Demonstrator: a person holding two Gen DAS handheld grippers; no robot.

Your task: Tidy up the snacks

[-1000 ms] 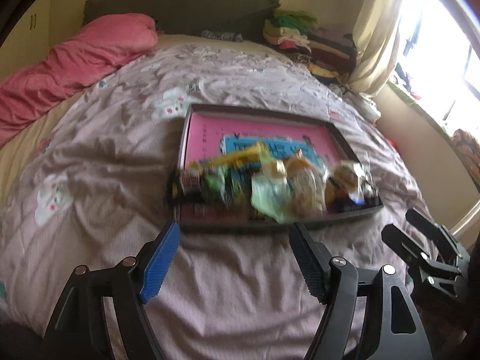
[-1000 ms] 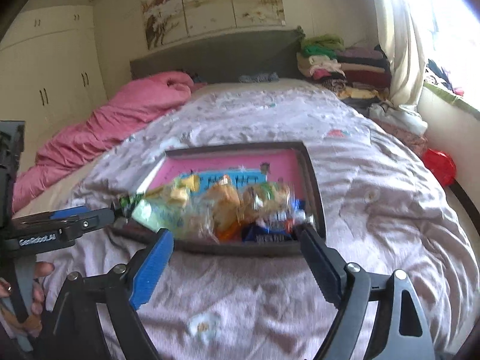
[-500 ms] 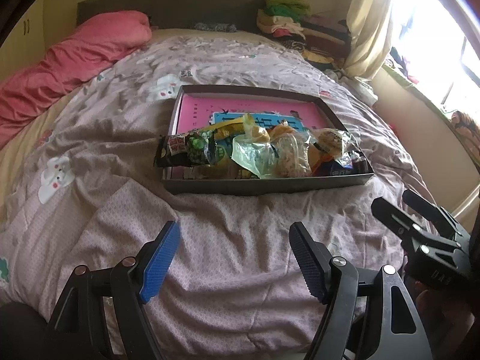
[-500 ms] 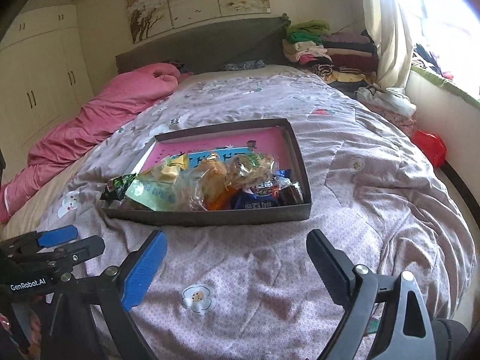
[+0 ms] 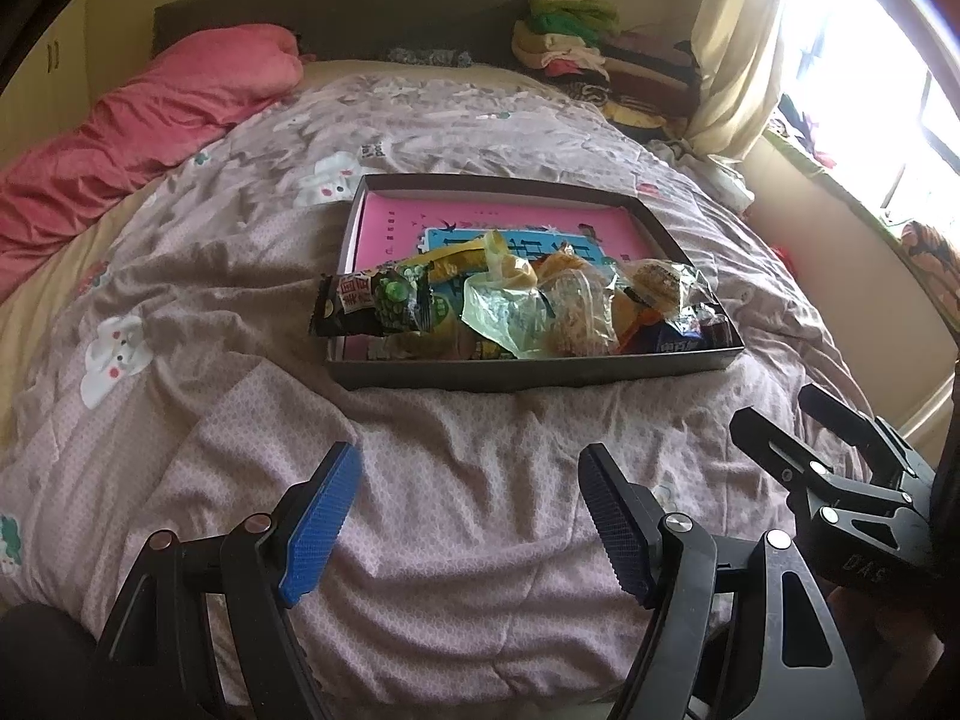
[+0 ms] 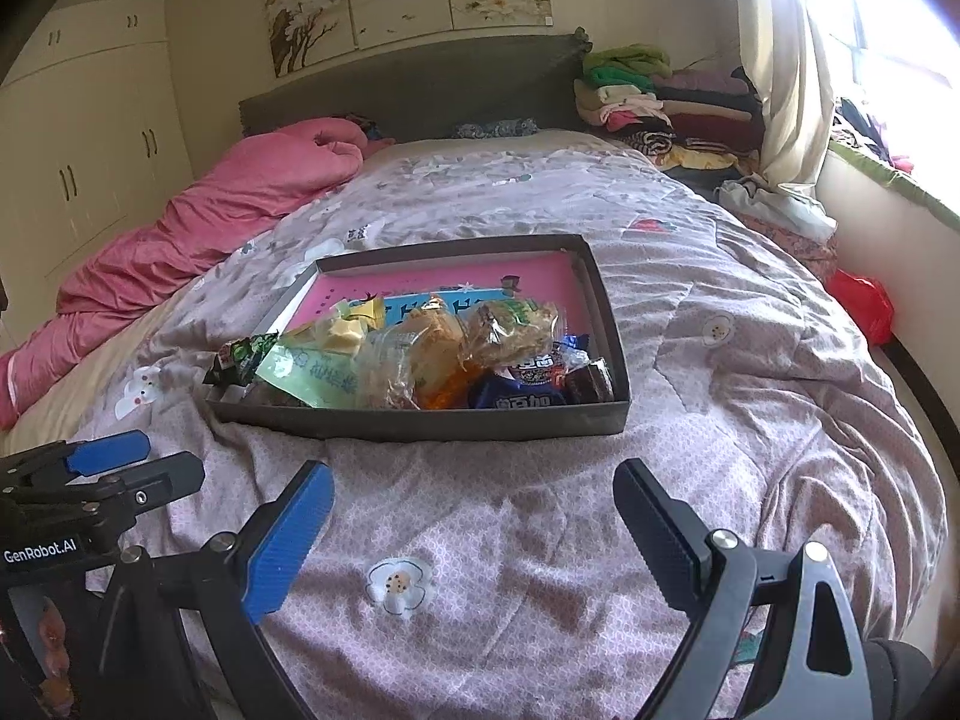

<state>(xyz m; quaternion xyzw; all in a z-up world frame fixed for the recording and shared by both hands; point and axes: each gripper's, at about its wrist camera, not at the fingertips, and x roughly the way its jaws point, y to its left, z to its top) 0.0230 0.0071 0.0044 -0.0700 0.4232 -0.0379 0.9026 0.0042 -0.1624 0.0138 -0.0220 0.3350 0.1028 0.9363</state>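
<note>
- Lying ahead of both grippers, the snacks [image 5: 528, 306] are heaped in the tray [image 5: 540, 373] on the bed.
- Left gripper [image 5: 468, 516] and right gripper [image 6: 471, 534] are held spread, empty, short of it.
- Neither is judged clearly nearer.

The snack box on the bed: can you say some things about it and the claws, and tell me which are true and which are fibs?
1. The snack box sits on the bed cover. True.
2. The snacks fill the far end of the box. False: they are piled at the near end; the far end shows bare pink.
3. The left claw grips a snack. False: it is open and empty.
4. The right claw is open. True.
5. The dark green packet hangs over the box's edge. True.
</note>
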